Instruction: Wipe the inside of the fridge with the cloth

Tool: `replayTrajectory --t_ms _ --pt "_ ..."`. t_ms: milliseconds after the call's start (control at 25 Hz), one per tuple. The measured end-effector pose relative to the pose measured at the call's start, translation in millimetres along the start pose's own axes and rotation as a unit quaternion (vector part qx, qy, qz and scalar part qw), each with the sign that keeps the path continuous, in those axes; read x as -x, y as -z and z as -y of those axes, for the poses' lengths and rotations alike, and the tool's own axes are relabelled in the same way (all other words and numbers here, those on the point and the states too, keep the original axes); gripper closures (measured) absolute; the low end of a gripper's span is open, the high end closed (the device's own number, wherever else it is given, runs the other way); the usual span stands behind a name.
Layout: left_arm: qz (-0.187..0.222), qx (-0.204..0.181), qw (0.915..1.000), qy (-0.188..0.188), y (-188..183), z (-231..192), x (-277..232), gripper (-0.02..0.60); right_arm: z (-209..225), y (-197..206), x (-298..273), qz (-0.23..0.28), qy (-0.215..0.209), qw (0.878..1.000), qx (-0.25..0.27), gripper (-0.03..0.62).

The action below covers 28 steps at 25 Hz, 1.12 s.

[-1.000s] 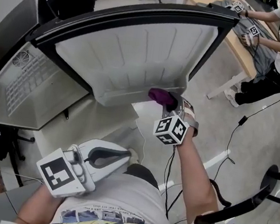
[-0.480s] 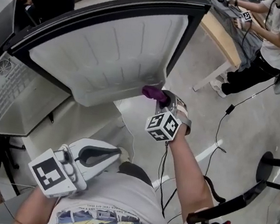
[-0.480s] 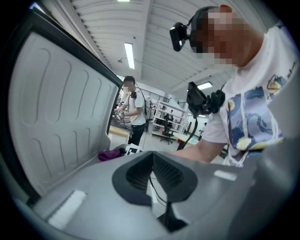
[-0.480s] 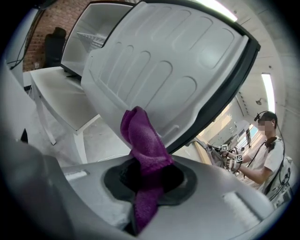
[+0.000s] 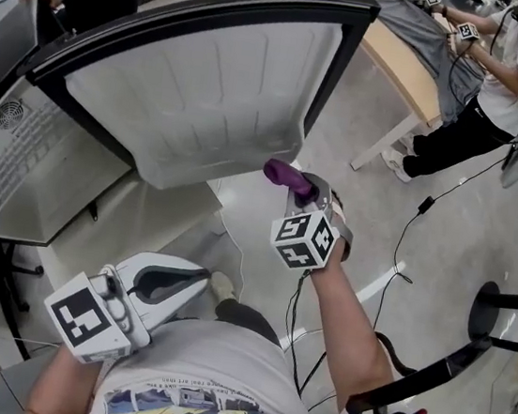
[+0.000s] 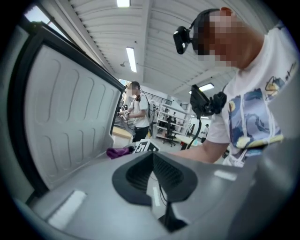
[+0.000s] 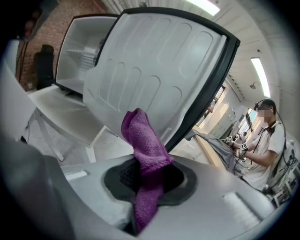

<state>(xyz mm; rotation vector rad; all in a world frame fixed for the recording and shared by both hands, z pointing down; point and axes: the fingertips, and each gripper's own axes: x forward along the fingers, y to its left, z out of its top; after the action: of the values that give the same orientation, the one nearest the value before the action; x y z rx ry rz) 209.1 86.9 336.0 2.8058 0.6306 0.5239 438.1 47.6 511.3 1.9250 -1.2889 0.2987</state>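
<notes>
Cloth, tail hidden, clamped in right gripper jaws; left gripper jaws closed, empty.

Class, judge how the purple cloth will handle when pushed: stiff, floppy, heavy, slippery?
Probably floppy: the purple cloth folds and droops from the right gripper. Likely light, as one pinch holds it. Its nubbly weave should drag, not slip.

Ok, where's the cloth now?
The cloth is clamped in the right hand-held gripper, centre of the head view, beside the lower corner of the open fridge door.
</notes>
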Motion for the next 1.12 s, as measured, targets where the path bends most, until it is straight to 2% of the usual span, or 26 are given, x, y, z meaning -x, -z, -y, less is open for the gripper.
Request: replayTrajectory --t_ms 120,360,560,800,960,1120 --pt "0.012 -0.015 0.9997 -0.018 5.4 -1.3 15.4 0.575 -14.1 -25.5 25.6 0.026 -0.027 0.999 -0.021 0.54" --pt "0.038 -0.023 0.998 -0.044 10.1 19.7 53.8 0.575 -55.4 -82.4 71.4 0.092 -0.083 0.992 -0.024 0.54" --pt "0.066 -0.013 0.9934 -0.093 24.8 37.6 100.8 0.575 -107.7 -118.0 113.7 0.139 -0.128 0.982 -0.012 0.54" --pt "0.086 -0.009 0.9881 -0.127 45.6 80.6 142.3 0.575 -154.6 -129.4 171.2 0.157 -0.172 0.972 -0.022 0.54" --pt "0.098 0.009 0.9824 -0.159 70.5 93.1 171.2 0.575 -188.7 -125.1 203.3 0.157 -0.208 0.964 -0.052 0.54" --pt "0.111 0.027 0.977 -0.18 89.9 110.4 186.3 0.575 -211.7 -116.8 235.6 0.159 -0.234 0.958 -0.049 0.54"
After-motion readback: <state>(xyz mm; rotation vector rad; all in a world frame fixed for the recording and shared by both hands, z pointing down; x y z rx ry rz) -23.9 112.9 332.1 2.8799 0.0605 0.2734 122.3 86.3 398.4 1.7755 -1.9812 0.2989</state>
